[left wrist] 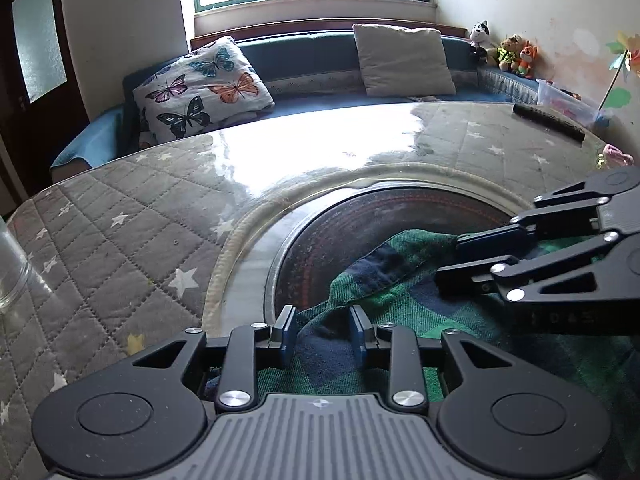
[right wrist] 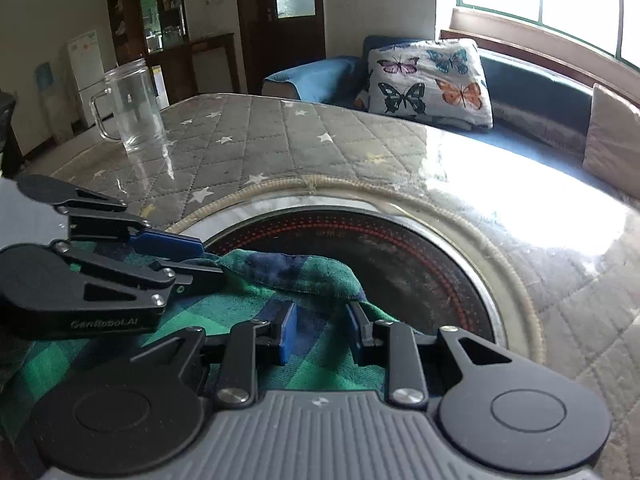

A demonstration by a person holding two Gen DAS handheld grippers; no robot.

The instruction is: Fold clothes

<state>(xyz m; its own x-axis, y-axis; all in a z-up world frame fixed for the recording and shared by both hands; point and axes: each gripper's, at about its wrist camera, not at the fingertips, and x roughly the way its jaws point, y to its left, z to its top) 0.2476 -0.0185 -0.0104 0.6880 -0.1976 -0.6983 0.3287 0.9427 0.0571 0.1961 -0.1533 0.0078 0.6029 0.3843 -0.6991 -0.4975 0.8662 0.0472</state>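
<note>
Left wrist view: your left gripper stands narrowly parted over the green plaid cloth; your right gripper, just beside it, likewise straddles cloth unpinched.

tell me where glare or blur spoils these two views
Left wrist view: window light glares white across the clear cover of the grey quilted star-print table, washing out its far middle; straight edges bow from fisheye. Right wrist view: the window overexposes, and glare bleaches the table's right side; the clear glass mug looks slightly soft.
</note>
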